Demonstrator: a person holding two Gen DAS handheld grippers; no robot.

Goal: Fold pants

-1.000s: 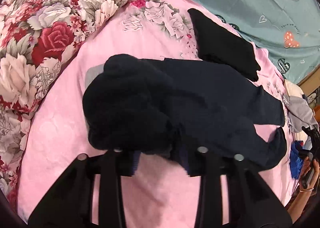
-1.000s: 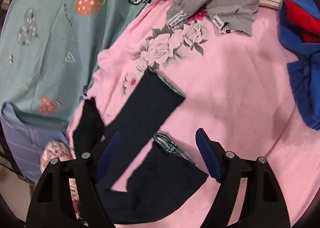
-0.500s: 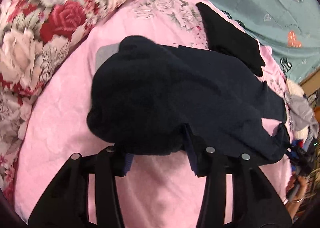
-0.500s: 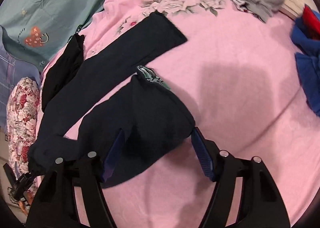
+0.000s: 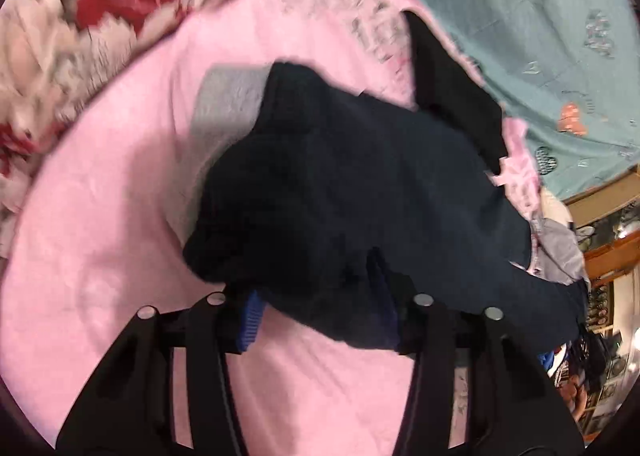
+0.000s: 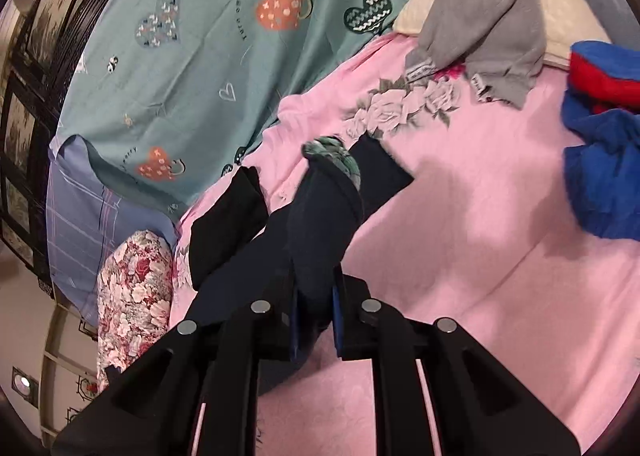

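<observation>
Dark navy pants [image 5: 360, 192] lie bunched on a pink bedsheet [image 5: 100, 236]. My left gripper [image 5: 320, 316] has its fingers around the bunched waist end, with cloth filling the gap between the blue pads. In the right wrist view my right gripper [image 6: 314, 320] is shut on one pant leg [image 6: 320, 216] and holds it lifted off the sheet, its green patterned lining [image 6: 336, 160] showing at the cuff. The other leg [image 6: 384, 172] lies flat behind it.
A black folded garment [image 5: 452, 92] lies beyond the pants, and it also shows in the right wrist view [image 6: 224, 224]. A floral pillow [image 5: 100, 16] is at left, a teal heart-print sheet [image 6: 208, 36] behind. Grey clothes [image 6: 492, 16] and blue-red clothes [image 6: 604, 136] lie at right.
My right gripper closed on the pant leg and lifted it. My left gripper pushed further into the bunched waist end, which has shifted a little.
</observation>
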